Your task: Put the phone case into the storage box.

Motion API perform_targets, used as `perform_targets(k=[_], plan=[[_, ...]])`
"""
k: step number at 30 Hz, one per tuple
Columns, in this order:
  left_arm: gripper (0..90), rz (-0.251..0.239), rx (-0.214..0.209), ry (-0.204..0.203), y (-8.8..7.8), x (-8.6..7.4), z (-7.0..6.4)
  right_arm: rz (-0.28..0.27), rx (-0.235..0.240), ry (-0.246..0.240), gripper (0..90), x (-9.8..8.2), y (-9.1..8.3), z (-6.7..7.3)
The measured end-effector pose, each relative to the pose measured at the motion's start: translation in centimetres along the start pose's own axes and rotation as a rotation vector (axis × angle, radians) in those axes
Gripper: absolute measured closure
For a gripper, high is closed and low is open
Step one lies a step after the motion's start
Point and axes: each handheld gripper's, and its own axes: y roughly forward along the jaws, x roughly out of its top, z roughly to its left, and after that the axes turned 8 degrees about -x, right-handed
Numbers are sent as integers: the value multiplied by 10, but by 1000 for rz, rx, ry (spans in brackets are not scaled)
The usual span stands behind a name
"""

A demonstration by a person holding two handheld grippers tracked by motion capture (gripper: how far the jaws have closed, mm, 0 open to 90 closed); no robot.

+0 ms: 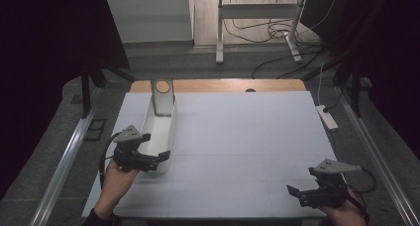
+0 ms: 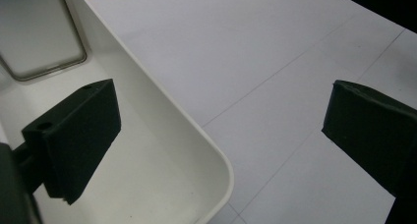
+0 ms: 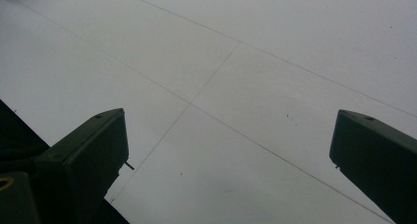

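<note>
Left tongs [image 1: 157, 156] wide astride white bin [image 1: 148, 122] wall | right tongs [image 1: 297, 192] wide | bin's object indistinct

I see the long tray [image 2: 162, 111] as smooth white plastic with a faint sheen on its rounded rim. The plate [image 1: 162, 98] leaning in its far end looks like brushed grey metal. My left gripper's fingers [image 2: 74, 135] are matt black plastic. The counter [image 1: 247, 137] is matt white sheeting, its far edge bare wood.

black two-jaw left gripper [image 1: 157, 158], grey triangular top plate, black cable, right gripper [image 1: 296, 192] same, sleeves probably dark
</note>
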Motion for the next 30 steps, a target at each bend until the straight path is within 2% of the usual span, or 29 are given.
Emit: perform_targets(k=[12,30], plan=[[12,-11,-9,4,-7,-6,-6,0,0,0,17,0,0,0],[12,-31,38,-9,-28,-24,-12,3,-1,-3,17,0,0,0]])
